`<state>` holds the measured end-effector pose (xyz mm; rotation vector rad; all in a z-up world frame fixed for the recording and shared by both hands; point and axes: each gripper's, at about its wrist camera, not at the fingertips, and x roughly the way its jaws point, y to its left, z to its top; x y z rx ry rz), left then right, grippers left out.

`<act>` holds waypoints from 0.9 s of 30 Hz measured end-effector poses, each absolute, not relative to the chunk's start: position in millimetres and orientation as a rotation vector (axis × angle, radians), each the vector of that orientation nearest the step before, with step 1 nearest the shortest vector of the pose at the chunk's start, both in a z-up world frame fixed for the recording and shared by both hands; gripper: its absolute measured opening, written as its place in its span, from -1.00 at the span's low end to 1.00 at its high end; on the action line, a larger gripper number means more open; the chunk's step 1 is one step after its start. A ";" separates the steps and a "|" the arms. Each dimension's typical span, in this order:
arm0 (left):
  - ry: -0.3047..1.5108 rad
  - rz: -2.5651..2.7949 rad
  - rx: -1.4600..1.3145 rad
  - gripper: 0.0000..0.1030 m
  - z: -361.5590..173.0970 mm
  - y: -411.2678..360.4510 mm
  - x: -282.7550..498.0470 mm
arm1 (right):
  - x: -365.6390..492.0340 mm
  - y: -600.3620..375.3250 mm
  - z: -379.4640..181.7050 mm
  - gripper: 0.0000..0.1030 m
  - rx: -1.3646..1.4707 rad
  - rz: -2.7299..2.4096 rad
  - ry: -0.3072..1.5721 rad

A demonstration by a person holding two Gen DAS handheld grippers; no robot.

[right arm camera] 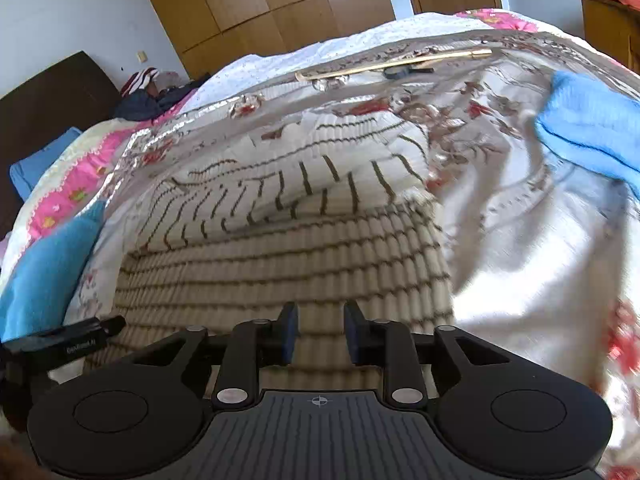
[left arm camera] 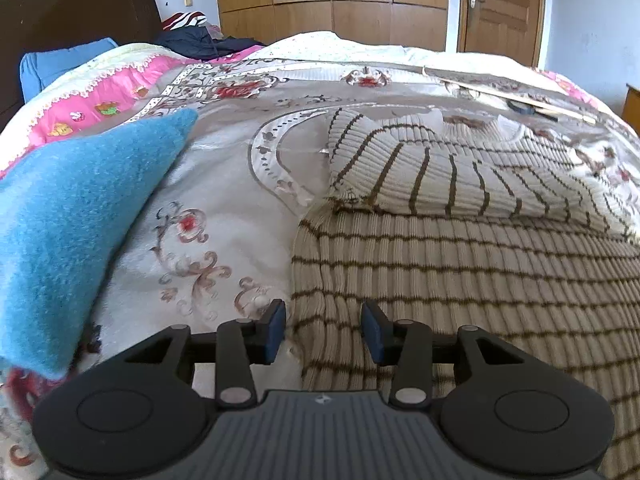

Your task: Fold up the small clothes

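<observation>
A fuzzy blue knitted garment (left arm camera: 76, 216) lies left of the left gripper (left arm camera: 323, 330), whose jaws stand apart and empty over the left edge of the cream ribbed sweater with thin brown stripes (left arm camera: 460, 272). Further right, the right gripper (right arm camera: 321, 331) hovers above the same sweater, its jaws narrowly parted with nothing between them, and a light blue cloth (right arm camera: 592, 136) lies ahead to its right on the floral bedspread (right arm camera: 520, 248).

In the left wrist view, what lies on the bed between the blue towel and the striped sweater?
Nothing lies there: between the blue towel and the striped sweater, the left wrist view shows only bare floral bedspread.
</observation>
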<state>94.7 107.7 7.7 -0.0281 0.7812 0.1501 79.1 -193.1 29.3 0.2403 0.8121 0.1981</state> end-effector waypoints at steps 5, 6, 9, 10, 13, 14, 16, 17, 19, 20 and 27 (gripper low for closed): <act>0.827 0.142 0.020 0.09 11.7 107.2 77.1 | 52.1 -208.3 32.9 -0.46 0.201 0.194 0.846; 0.840 0.139 0.032 0.13 12.5 108.2 72.4 | 47.5 -211.7 33.2 -0.42 0.195 0.196 0.854; 0.881 0.115 0.063 0.15 16.2 114.1 56.0 | 33.3 -220.9 33.1 -0.34 0.172 0.207 0.889; 0.896 0.105 0.062 0.15 18.3 115.6 52.3 | 29.4 -223.7 32.9 -0.34 0.165 0.211 0.903; 0.964 0.063 0.058 0.15 24.7 121.9 41.5 | 16.7 -230.4 33.6 -0.34 0.140 0.228 0.939; 0.984 0.043 0.067 0.15 25.7 122.4 35.9 | 11.9 -231.9 34.0 -0.34 0.126 0.236 0.949; 0.998 0.006 0.082 0.14 28.6 121.5 23.0 | 4.9 -232.5 35.3 -0.34 0.089 0.256 0.964; 0.995 -0.021 0.093 0.14 31.3 119.9 15.2 | 2.1 -230.9 36.0 -0.34 0.067 0.264 0.971; 0.988 -0.085 0.125 0.14 36.0 115.4 3.5 | -1.8 -228.1 36.9 -0.34 0.015 0.274 0.990; 0.988 -0.116 0.148 0.14 37.6 112.3 -0.9 | -2.9 -227.3 37.0 -0.34 -0.002 0.274 0.996; 1.075 -0.155 0.221 0.15 28.3 104.6 -4.9 | -9.2 -231.7 32.7 -0.19 -0.035 0.267 1.047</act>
